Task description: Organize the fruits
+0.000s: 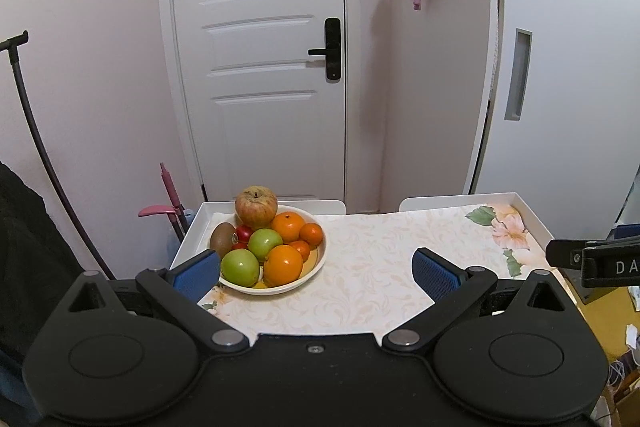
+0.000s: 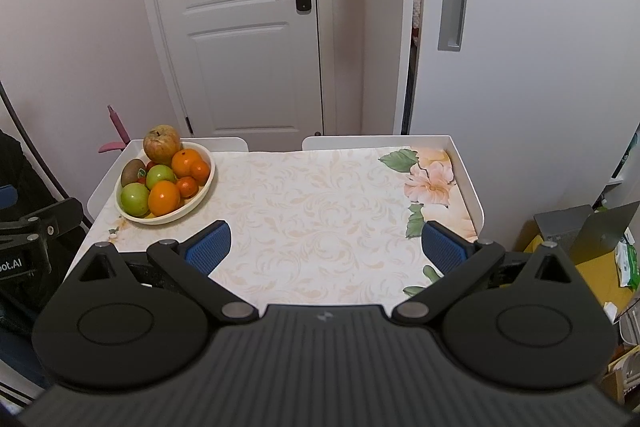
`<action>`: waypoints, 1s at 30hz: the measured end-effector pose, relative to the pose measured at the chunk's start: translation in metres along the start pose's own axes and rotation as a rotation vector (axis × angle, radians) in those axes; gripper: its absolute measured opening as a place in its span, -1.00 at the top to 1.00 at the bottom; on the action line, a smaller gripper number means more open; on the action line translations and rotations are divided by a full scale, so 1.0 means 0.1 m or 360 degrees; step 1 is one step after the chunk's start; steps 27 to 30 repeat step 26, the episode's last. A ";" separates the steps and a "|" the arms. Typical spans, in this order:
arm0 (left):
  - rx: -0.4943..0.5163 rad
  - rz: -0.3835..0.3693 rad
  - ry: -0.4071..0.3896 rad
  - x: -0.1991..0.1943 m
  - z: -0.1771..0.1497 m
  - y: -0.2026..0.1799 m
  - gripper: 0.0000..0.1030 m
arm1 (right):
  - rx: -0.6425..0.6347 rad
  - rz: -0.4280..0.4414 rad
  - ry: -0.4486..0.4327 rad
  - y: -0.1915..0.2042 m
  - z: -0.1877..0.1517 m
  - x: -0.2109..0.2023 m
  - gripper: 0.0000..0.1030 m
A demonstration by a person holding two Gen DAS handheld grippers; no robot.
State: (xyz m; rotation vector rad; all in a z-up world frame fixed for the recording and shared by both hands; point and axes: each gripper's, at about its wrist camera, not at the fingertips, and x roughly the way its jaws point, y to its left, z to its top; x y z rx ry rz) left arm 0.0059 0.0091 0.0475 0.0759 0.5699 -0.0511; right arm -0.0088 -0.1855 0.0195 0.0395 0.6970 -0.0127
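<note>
A cream bowl (image 1: pixel 316 263) (image 2: pixel 200 201) stands at the table's far left, heaped with fruit: a large red-yellow apple (image 1: pixel 256 205) (image 2: pixel 162 143) on top, a kiwi (image 1: pixel 222 237) (image 2: pixel 132 171), two green apples (image 1: pixel 240 267) (image 2: pixel 135 198), several oranges (image 1: pixel 283 264) (image 2: pixel 164 197) and small red fruit. My left gripper (image 1: pixel 316 269) is open just in front of the bowl, its left pad (image 1: pixel 196 273) near the rim. My right gripper (image 2: pixel 326 247) is open above the bare middle of the table, holding nothing.
The table (image 2: pixel 320 195) carries a floral cloth and has a raised white rim (image 2: pixel 464 171). A white door (image 1: pixel 260 59) and wall stand behind it. A pink tool (image 1: pixel 168 203) leans at the left. Boxes and clutter (image 2: pixel 592 251) lie on the floor at the right.
</note>
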 end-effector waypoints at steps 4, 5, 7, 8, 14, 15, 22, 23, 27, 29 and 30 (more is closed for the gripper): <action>0.0005 0.0003 0.0004 0.01 0.00 0.00 -1.00 | 0.0000 0.0001 0.0002 0.00 0.00 0.01 -1.00; 0.0005 0.0006 0.0006 0.01 0.00 0.00 -1.00 | 0.0000 0.0000 0.0002 0.00 0.00 0.01 -1.00; 0.0001 0.0006 0.0008 0.02 0.00 0.00 -1.00 | 0.0000 0.0002 0.0004 0.01 0.00 0.01 -1.00; 0.0002 0.0008 0.0008 0.02 0.00 0.00 -1.00 | 0.0000 0.0003 0.0006 0.01 0.00 0.02 -1.00; -0.0001 0.0033 0.0004 0.03 0.00 0.01 -1.00 | -0.0001 0.0004 0.0006 0.01 0.00 0.02 -1.00; -0.0004 0.0039 0.0003 0.02 0.00 0.01 -1.00 | 0.0000 0.0004 0.0007 0.01 0.00 0.02 -1.00; -0.0002 0.0037 -0.0032 0.02 0.00 0.02 -1.00 | -0.0001 0.0009 0.0008 0.02 0.01 0.05 -1.00; 0.0003 0.0037 -0.0038 0.01 -0.01 0.02 -1.00 | -0.0001 0.0010 0.0009 0.02 0.01 0.06 -1.00; 0.0000 0.0047 -0.0044 0.01 -0.01 0.03 -1.00 | 0.0000 0.0013 0.0011 0.03 0.01 0.07 -1.00; 0.0000 0.0047 -0.0044 0.01 -0.01 0.03 -1.00 | 0.0000 0.0013 0.0011 0.03 0.01 0.07 -1.00; 0.0000 0.0047 -0.0044 0.01 -0.01 0.03 -1.00 | 0.0000 0.0013 0.0011 0.03 0.01 0.07 -1.00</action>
